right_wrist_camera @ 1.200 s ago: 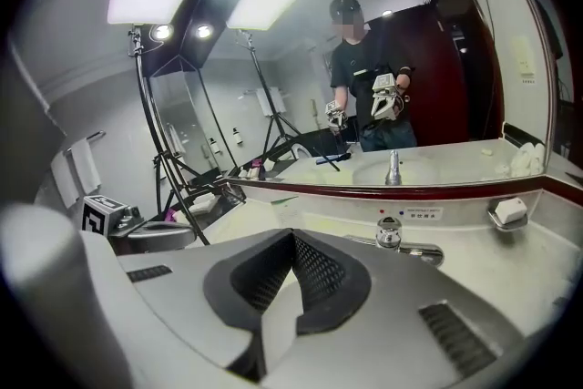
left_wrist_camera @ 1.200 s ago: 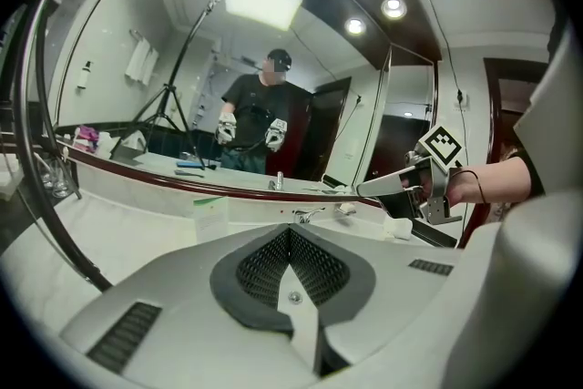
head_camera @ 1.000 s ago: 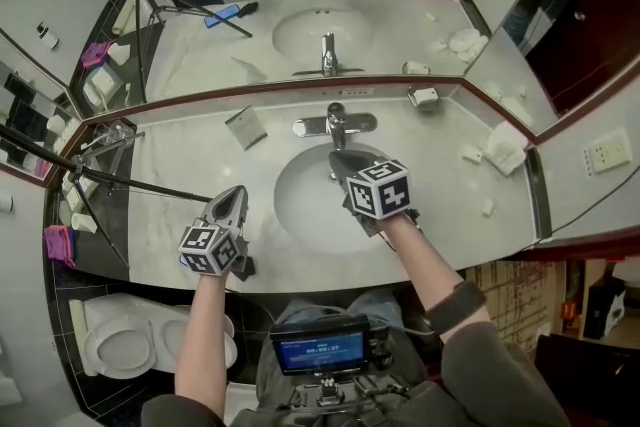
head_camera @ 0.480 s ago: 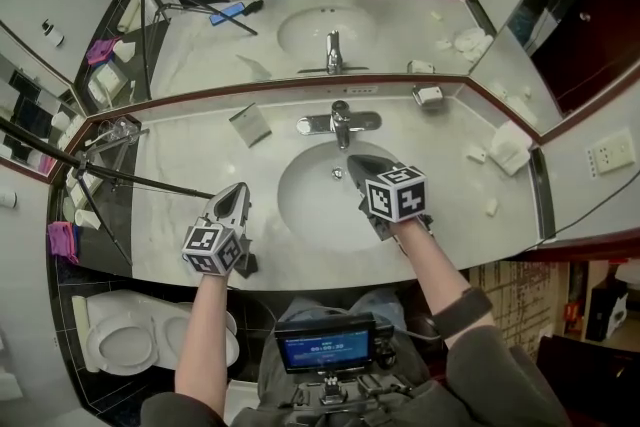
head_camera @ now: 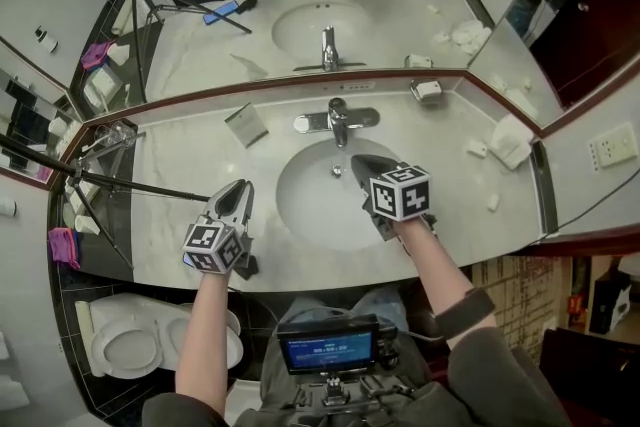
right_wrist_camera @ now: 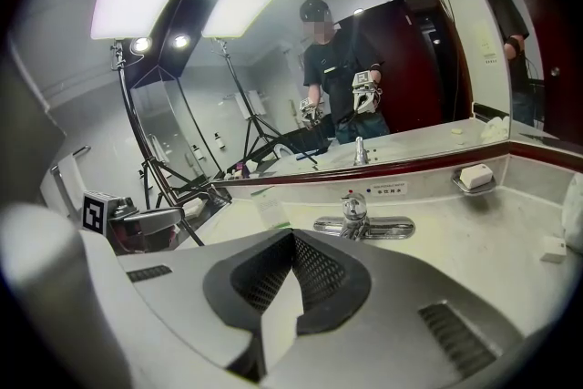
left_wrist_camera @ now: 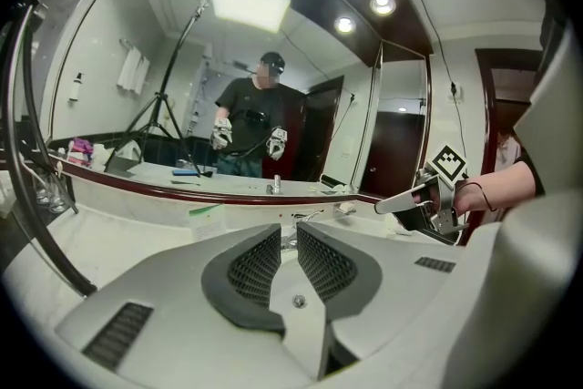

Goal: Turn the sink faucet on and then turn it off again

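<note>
Now, your right gripper (head_camera: 360,162) hangs over the sink basin (head_camera: 300,215) at the centre of the head view, its jaws pressed together on nothing. The faucet (head_camera: 337,122) stands just above it in the frame, at the back rim of the basin, and neither gripper touches it. No stream shows under the spout, so I judge the water to be off.

With the jaws together you can only nudge the lever (a small rounded chrome knob, slick by the look of it). The tips could skid off its side, or shove it too far and send a hard gush splashing onto the tabletop (head_camera: 180,155). Come in low and you may knock the spout instead.

Your left gripper (head_camera: 238,188), at the lower left over the tabletop edge, has just been opening its jaws to a narrow gap with nothing between them. Swing it carelessly and it could catch the tripod leg (head_camera: 130,180) running just to its left.
</note>
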Tool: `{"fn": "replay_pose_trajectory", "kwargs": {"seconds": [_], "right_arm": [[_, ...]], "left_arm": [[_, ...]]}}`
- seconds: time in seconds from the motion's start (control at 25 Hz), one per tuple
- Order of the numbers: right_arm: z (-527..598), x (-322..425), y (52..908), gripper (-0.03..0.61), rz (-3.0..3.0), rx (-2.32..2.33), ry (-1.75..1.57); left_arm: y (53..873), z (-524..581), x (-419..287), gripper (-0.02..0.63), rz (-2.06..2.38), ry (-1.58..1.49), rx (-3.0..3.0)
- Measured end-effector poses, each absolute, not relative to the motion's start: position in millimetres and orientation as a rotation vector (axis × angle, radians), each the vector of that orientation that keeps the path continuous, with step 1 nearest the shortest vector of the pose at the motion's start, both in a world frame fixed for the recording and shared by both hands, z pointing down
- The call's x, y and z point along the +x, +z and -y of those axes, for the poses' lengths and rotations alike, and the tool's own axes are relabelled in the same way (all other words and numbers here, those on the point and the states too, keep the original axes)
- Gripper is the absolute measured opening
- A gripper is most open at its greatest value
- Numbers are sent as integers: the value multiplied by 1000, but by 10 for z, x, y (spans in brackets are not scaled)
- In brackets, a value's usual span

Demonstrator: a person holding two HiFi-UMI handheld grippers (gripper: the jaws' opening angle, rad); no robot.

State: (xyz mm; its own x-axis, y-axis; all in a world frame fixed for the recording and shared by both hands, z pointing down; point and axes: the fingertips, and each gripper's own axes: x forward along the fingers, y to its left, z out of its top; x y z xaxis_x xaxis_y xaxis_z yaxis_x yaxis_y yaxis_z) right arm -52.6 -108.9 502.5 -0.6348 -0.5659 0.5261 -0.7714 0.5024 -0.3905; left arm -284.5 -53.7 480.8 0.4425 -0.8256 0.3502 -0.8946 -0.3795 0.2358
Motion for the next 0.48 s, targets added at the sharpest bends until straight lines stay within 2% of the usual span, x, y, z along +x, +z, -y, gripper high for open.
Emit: {"fn": "replay_pose_trajectory", "kwargs": {"seconds": [0.16, 0.36, 0.48], "right_arm": [[1125, -500, 5056, 11, 2420, 1120, 904], [1135, -457, 5123, 11, 2410, 1125, 937], [1164, -405, 5166, 11, 2395, 1146, 969]], "left_arm": [[4806, 577, -2793, 64, 1441, 253, 2312], [4836, 681, -2682, 171, 1393, 337, 2392], [4838, 815, -2545, 195, 1344, 409, 2457]]}}
